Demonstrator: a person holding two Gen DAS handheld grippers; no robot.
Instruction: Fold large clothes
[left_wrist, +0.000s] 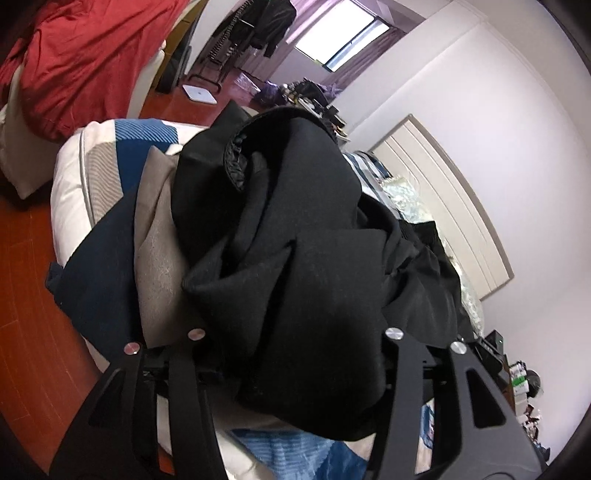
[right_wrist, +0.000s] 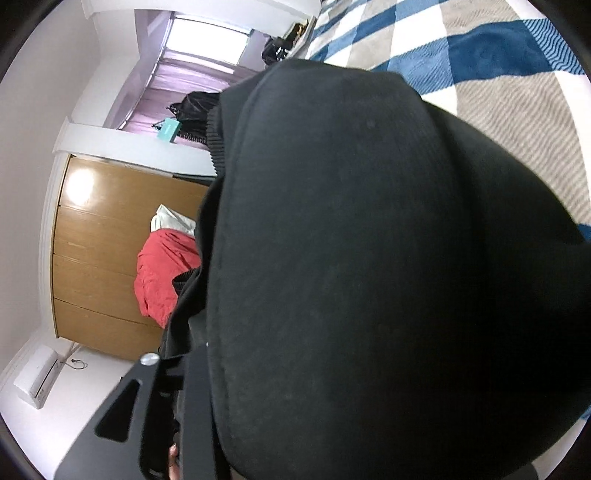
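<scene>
Black garment (left_wrist: 295, 236) bunched between the arms of the left gripper (left_wrist: 291, 354), fingertips buried in cloth; probably clamped, though impossible to tell. Same with the right gripper (right_wrist: 280, 369): fabric draped over the lens, jaws hidden. Lifted clear ahead of both tools, above the checked bedspread (right_wrist: 498, 110), likely to shake out before folding.

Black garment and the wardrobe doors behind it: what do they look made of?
Black garment: seemingly thick matte knit or fleece, with fuzzy lint-flecked surface and a ribbed cuff or hem. Wardrobe doors: wood or wood-look laminate, glossy; grain lines and a bright light reflection show.
</scene>
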